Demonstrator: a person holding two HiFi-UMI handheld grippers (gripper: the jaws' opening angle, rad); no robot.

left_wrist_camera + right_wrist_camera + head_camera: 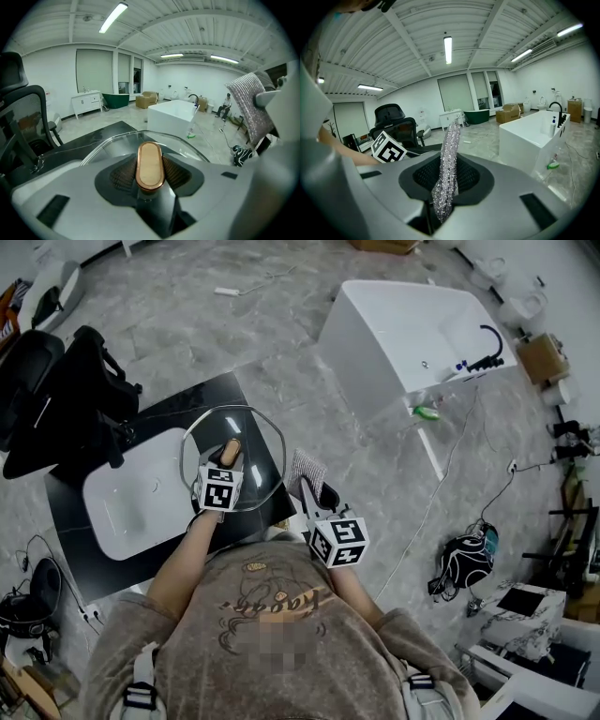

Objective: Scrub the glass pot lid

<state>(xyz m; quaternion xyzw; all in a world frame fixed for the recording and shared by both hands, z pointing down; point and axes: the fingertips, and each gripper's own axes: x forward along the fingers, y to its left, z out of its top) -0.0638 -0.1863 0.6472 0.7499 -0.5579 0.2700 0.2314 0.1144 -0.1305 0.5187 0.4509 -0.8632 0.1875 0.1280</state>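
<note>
Your left claw (150, 180) is closed on the handle (150, 164) of the lid (115, 140), which lies just under it on the table (101, 130). Keep it steady, and bring the right claw (446, 187), gripping the scrub cloth (451, 140), across to rub the glass with flat pressure

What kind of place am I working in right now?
Probably a bathroom-fixture showroom or warehouse: a freestanding white bathtub stands on the open floor, a white basin sits in a black counter, and what look like toilets stand beyond the tub.
</note>
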